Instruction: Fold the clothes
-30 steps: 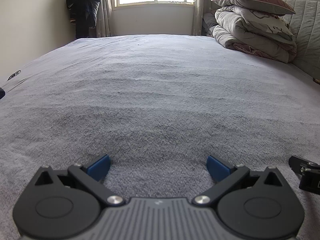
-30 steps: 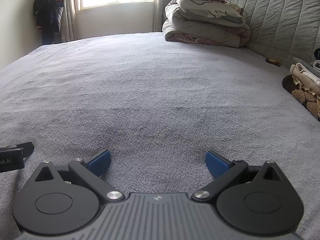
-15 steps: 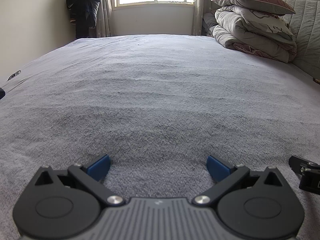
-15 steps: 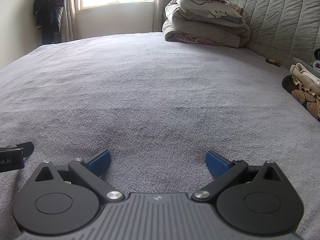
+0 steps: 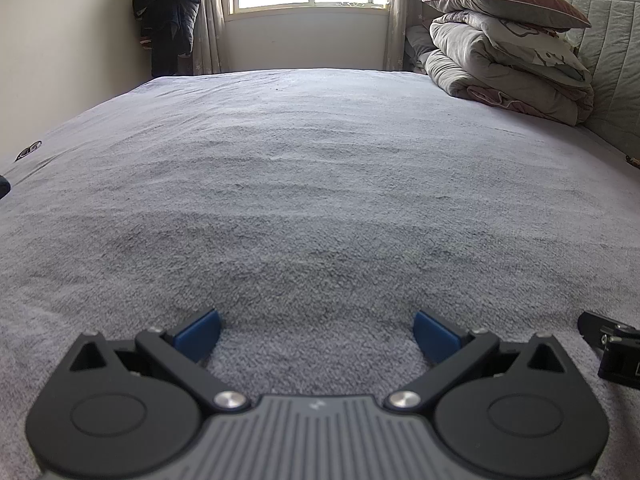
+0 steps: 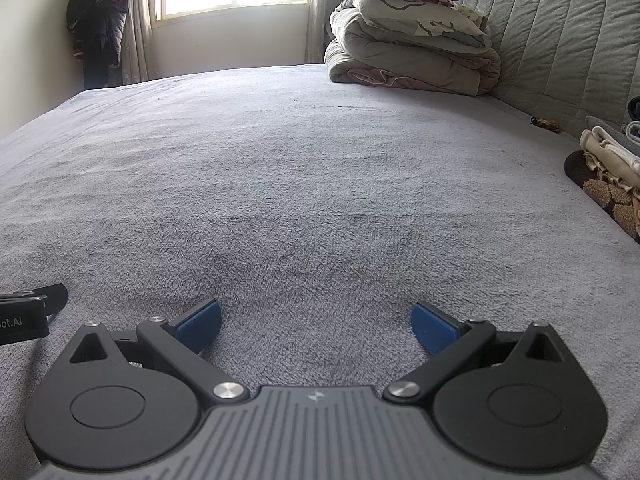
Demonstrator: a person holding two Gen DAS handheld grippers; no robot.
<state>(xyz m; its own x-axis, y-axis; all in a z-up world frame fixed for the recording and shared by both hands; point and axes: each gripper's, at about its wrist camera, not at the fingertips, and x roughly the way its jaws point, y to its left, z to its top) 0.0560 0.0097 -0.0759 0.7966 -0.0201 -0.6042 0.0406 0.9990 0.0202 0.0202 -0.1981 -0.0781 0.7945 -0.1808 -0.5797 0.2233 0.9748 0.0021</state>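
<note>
We rest low on the wide bed covered in a fuzzy grey fleece blanket (image 5: 320, 184). At its far right corner sits a stack of folded grey quilts topped by a maroon pillow (image 5: 508, 48). A small pile of cream and brown clothes (image 6: 608, 172) lies at the blanket's right edge, well apart from both tools. Our left gripper (image 5: 317, 332) and right gripper (image 6: 316, 324) lie side by side, blue pads spread wide, holding nothing.

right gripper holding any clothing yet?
No: the right gripper is open over bare grey blanket; the clothes lie far right.
</note>
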